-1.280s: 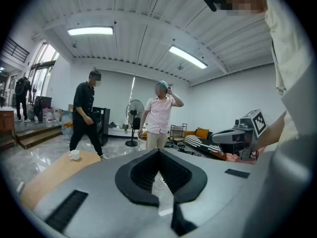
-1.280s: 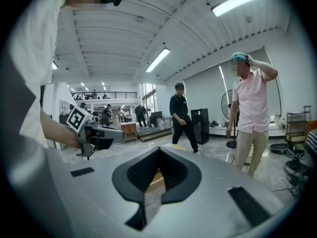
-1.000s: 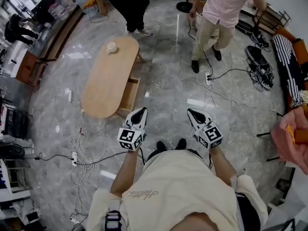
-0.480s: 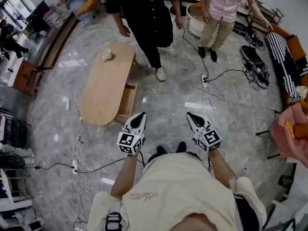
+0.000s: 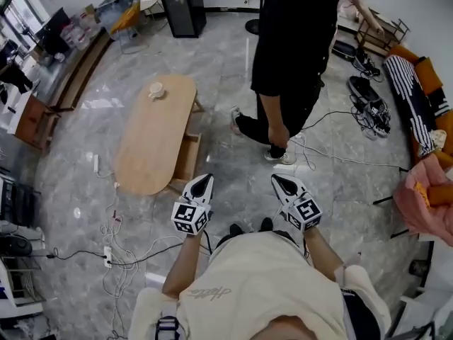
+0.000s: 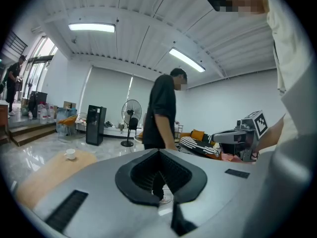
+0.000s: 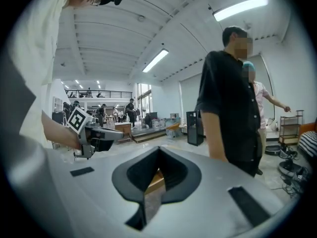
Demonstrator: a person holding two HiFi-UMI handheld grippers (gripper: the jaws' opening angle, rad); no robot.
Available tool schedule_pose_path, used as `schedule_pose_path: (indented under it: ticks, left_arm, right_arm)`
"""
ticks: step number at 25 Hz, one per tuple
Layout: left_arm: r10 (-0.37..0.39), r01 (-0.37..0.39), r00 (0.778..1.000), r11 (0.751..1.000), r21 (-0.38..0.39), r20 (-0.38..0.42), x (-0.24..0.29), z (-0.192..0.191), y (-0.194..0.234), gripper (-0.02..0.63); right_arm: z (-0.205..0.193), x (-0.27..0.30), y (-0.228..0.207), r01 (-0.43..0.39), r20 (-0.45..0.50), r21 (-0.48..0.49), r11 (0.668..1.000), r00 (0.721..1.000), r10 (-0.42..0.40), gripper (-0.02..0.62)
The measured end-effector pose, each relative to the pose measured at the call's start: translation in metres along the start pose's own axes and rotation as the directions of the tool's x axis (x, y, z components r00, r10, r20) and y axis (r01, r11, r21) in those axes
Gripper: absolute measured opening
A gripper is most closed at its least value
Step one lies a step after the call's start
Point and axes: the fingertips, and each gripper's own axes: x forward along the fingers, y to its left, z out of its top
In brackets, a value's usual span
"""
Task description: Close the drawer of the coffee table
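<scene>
Wooden drawer [image 5: 188, 159] of coffee table [image 5: 151, 129] stands open, untouched. Left gripper [image 5: 203, 180] and right gripper [image 5: 279, 181] both clenched, empty, well apart from it. Push not yet begun.

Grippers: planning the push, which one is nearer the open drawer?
The left gripper, close by the drawer's near corner; the right gripper is clearly farther from it.

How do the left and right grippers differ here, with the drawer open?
The left gripper hangs near the coffee table's end, just short of the open drawer; the right gripper is over the floor, nearer a bystander's shoes. The left gripper's tip leans right, the right gripper's leans left. Both are shut and empty.
</scene>
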Motion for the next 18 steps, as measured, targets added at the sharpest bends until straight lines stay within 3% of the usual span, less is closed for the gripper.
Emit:
schedule_pose_path:
  ticks: [18]
  left_arm:
    - [-0.01, 0.009, 1.0, 0.999, -0.033, -0.023, -0.001, -0.027, 0.031, 0.005]
  right_arm:
    - [-0.025, 0.016, -0.017, 0.113, -0.032, 0.041, 0.993, 0.993, -0.112, -0.003]
